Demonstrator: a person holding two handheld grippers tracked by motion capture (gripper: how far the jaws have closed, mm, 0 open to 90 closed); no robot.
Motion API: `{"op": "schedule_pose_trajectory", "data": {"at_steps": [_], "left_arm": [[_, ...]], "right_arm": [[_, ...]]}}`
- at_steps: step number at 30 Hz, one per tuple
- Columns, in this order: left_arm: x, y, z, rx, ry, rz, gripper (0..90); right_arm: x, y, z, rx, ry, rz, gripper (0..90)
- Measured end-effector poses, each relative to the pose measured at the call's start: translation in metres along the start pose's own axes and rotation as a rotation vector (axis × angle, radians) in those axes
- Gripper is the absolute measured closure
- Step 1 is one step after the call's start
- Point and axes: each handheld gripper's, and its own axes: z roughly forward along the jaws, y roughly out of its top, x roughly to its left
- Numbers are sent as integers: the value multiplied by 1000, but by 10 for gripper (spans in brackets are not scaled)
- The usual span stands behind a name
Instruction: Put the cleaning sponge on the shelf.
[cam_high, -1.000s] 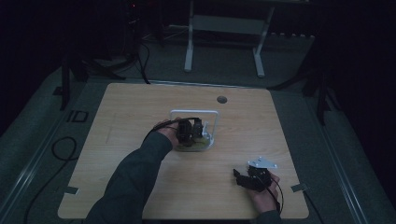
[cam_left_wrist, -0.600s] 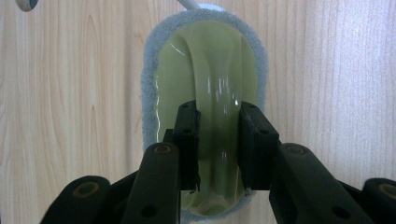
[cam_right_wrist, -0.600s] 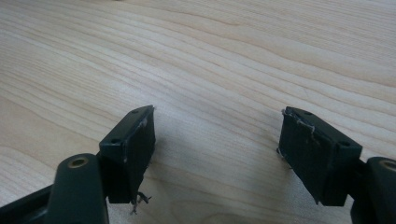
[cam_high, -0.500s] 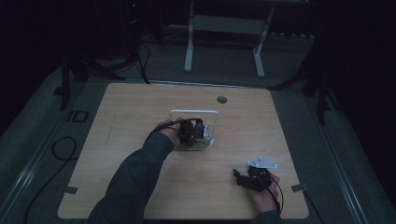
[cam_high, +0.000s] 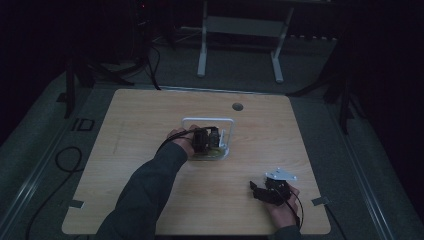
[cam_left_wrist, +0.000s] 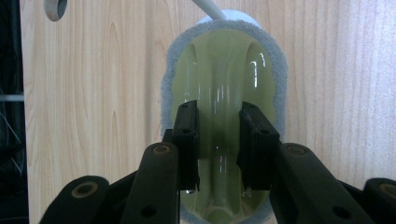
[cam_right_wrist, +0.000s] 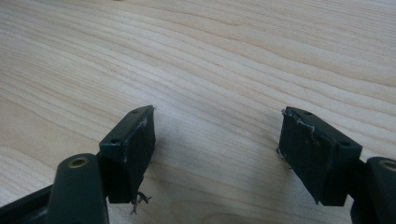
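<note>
With the left gripper (cam_left_wrist: 218, 142) clenched on the raised middle ridge of the glossy yellow-green, grey-rimmed oval scrubber (cam_left_wrist: 224, 74) between its pads, lift straight; the right gripper (cam_right_wrist: 217, 154) rests spread wide.

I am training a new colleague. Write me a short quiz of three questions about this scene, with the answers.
1. True or false: the right gripper holds a sponge.
2. The left gripper points at: A) bare wood, B) an oval yellow-green piece with a grey rim, C) a coiled cable.
3. Fill in: the right gripper's jaws stand ___ over the table.
Key: 1 false; 2 B; 3 open.
</note>
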Motion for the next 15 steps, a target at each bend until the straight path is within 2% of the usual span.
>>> {"op": "schedule_pose_trajectory", "data": {"at_steps": [9, 15], "left_arm": [[1, 1, 4, 7, 38, 8, 715], [1, 0, 5, 10, 31, 9, 708]], "right_arm": [[0, 0, 0, 0, 1, -2, 265], [0, 0, 0, 0, 1, -2, 266]]}}
